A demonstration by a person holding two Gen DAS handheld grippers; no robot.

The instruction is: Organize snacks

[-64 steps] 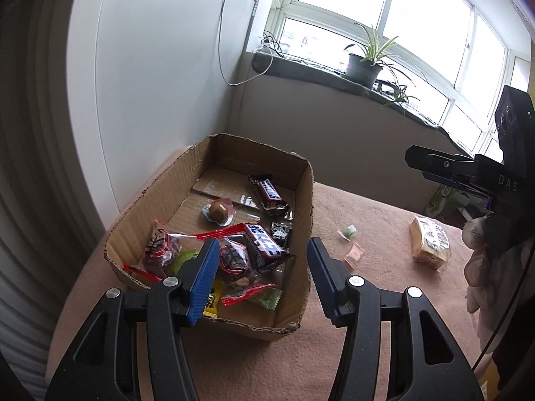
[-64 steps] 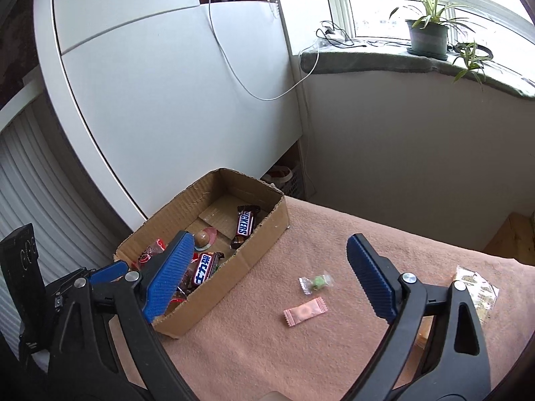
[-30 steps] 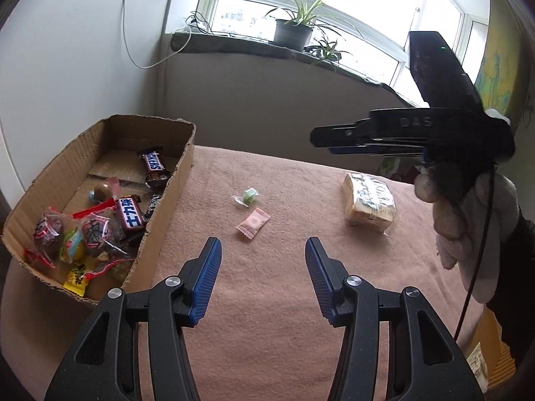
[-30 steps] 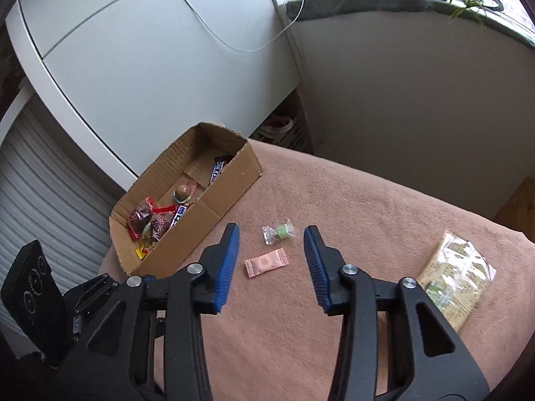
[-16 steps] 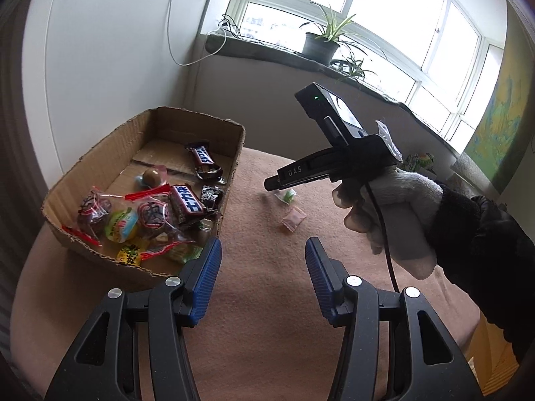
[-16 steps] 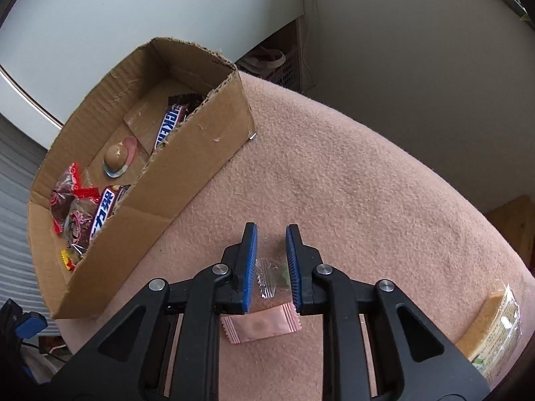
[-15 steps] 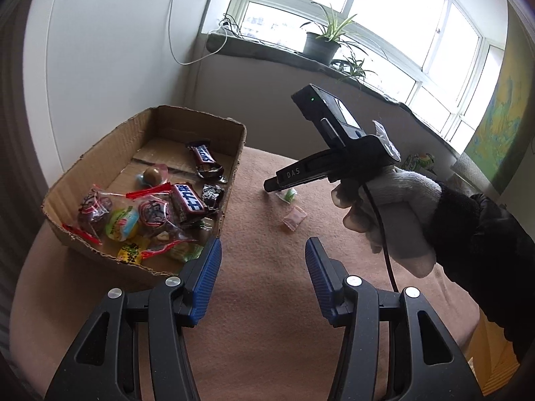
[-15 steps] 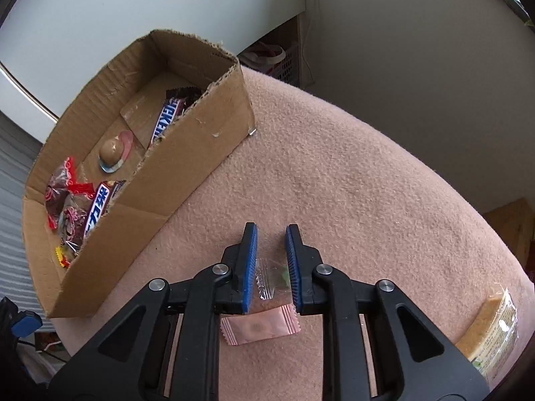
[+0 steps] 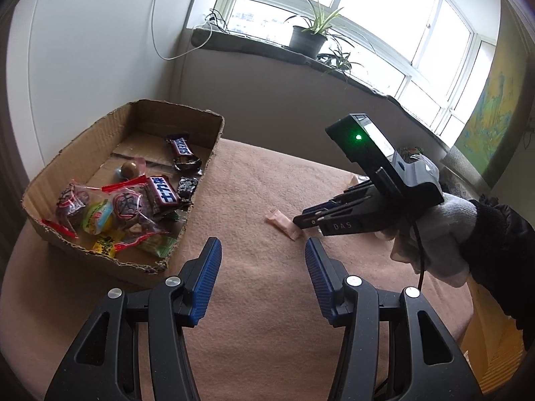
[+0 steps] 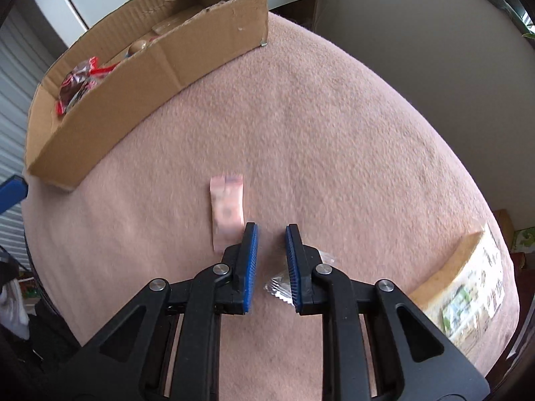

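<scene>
A cardboard box (image 9: 204,118) at the left holds several wrapped snacks (image 9: 123,204); it also shows in the right wrist view (image 10: 110,80). A pink sachet (image 9: 282,222) lies on the tan cloth, just left of my right gripper's tips (image 10: 227,210). My right gripper (image 10: 271,234) is low over the cloth with a narrow gap between its jaws. A clear-wrapped candy (image 10: 279,284) lies under its right finger, not gripped. My right gripper also shows in the left wrist view (image 9: 301,219). My left gripper (image 9: 262,250) is open and empty, hovering near the box's front corner.
A wrapped cake slice (image 10: 468,287) lies at the right on the cloth-covered table (image 10: 334,117). A window sill with a potted plant (image 9: 306,38) runs along the back wall. A white cabinet (image 9: 83,50) stands behind the box.
My right gripper has dropped to the cloth and moved past the clear candy, which now lies under its right finger. The pink sachet now lies left of the tips. The left gripper shifted slightly.
</scene>
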